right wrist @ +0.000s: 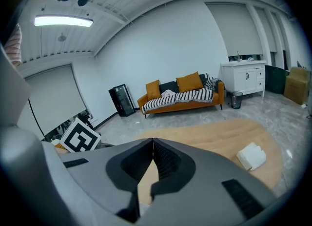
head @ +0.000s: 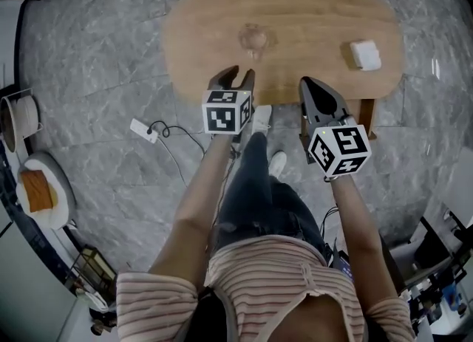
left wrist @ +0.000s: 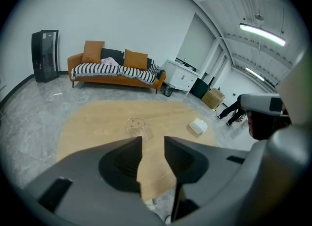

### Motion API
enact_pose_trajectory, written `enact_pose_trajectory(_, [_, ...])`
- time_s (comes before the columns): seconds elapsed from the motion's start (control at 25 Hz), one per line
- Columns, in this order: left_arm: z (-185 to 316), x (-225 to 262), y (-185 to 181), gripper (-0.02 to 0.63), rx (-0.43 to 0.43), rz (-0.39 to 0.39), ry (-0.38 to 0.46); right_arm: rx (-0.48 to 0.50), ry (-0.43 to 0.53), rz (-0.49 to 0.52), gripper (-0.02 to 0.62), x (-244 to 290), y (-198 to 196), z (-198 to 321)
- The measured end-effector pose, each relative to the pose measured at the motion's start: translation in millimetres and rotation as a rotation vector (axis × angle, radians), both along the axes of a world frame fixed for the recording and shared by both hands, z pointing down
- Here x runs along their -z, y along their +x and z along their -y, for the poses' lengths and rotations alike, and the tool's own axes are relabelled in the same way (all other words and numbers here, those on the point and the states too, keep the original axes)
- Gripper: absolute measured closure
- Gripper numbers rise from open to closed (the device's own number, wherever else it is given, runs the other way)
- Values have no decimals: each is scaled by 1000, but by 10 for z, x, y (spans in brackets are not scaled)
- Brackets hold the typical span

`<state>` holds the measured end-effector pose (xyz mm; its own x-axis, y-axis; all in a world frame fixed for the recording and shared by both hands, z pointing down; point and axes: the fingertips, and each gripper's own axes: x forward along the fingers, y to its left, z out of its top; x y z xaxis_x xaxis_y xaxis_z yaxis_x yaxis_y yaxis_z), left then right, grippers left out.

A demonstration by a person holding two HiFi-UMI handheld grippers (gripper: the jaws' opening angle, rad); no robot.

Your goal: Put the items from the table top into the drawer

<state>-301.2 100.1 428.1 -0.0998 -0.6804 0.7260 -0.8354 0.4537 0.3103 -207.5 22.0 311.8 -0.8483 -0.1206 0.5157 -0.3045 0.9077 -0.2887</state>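
left gripper (left wrist: 153,141): fingers spread, nothing between them. right gripper (right wrist: 153,143): fingers pressed together at the tips, empty. both hang over the near edge of the wooden bench (head: 318,15). clear glass item (head: 255,40) sits mid-bench, straight ahead of the left fingers on the far side, not touching. white block (head: 365,55) lies at the bench's right end, far-right of the right fingers, well apart.
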Motion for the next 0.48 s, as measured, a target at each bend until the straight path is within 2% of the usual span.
enact_pose_trajectory(0.48, [262, -587, -163, 474, -26, -36, -86, -9, -50, -63, 586, -479, -233, 165])
